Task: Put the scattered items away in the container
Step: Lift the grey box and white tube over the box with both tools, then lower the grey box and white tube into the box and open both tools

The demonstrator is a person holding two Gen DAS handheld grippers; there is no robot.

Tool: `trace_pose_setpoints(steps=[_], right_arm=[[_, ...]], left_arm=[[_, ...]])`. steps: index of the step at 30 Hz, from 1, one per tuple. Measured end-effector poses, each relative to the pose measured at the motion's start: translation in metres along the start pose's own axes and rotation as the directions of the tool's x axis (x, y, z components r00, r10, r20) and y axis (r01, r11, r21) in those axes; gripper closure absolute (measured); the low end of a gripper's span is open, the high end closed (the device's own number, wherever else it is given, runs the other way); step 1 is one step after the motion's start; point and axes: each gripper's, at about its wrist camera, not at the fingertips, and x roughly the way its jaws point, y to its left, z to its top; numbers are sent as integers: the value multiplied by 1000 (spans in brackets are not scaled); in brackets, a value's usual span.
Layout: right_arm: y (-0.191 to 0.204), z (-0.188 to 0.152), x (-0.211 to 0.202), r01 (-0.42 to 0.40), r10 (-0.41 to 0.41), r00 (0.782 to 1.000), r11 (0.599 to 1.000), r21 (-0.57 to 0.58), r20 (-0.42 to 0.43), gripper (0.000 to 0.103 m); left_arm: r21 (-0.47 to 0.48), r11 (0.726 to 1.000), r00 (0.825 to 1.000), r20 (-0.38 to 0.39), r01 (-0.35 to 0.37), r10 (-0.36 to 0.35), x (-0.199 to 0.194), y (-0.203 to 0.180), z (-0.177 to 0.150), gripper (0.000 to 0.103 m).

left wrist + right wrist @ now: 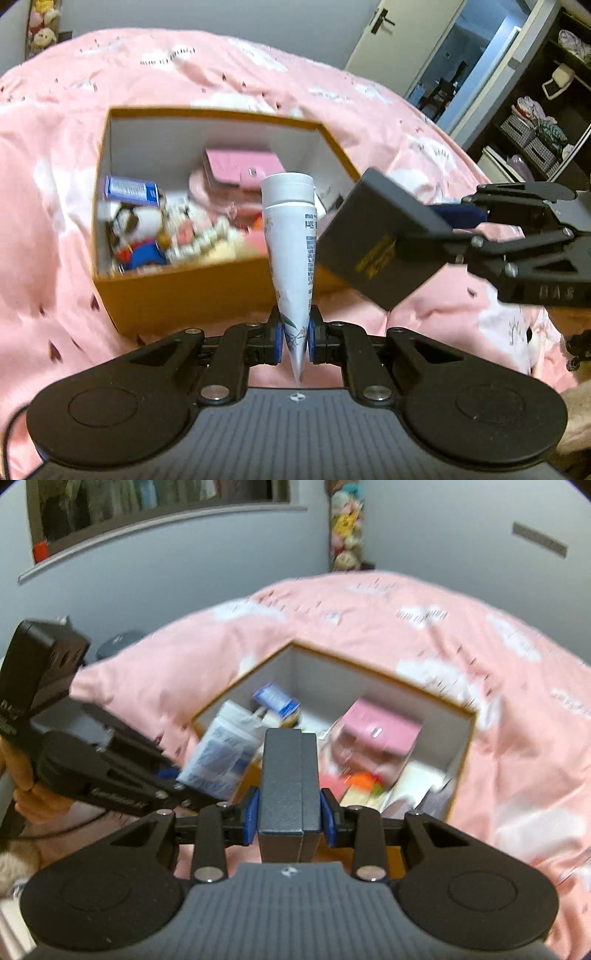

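Observation:
An open orange cardboard box [177,291] with white inner walls sits on the pink bed; it also shows in the right wrist view [458,746]. Inside lie a pink wallet [240,166], a blue packet [129,190], a plush toy [136,236] and several small items. My left gripper [294,338] is shut on a white printed tube [291,236], held cap-forward over the box's near wall. My right gripper [289,814] is shut on a dark grey box [289,779] with gold print [373,236], held at the orange box's near right corner.
A pink patterned duvet [221,74] covers the bed. An open door [406,37] and dark shelves [535,122] stand to the right. Plush toys [345,528] hang in the far corner by a grey wall.

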Motion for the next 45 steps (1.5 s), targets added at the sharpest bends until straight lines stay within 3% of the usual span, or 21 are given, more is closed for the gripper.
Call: trace_pose_setpoints(steps=[3, 7, 15, 23, 29, 34, 45], right_arm=[[-12, 14, 1, 61, -62, 998, 998, 17, 34, 67], [-38, 28, 16, 123, -130, 990, 984, 129, 47, 67], [-79, 37, 67, 264, -283, 959, 909, 322, 15, 66], [-77, 49, 106, 112, -141, 989, 911, 398, 44, 66], [-61, 70, 141, 37, -68, 996, 916, 400, 62, 67], [-50, 81, 176, 45, -74, 996, 914, 402, 56, 67], [-22, 79, 221, 149, -173, 984, 911, 384, 29, 67]], left_arm=[[4, 1000, 999, 18, -29, 28, -2, 4, 16, 89], [16, 998, 997, 42, -64, 63, 0, 8, 36, 89], [29, 993, 992, 56, -113, 111, 24, 18, 64, 89], [-15, 987, 986, 37, -162, 163, 42, 45, 80, 89], [-28, 980, 979, 48, -196, 198, 42, 64, 95, 89], [-31, 977, 976, 48, -212, 213, 43, 77, 103, 89], [-57, 975, 975, 29, -217, 219, 49, 102, 103, 89]])
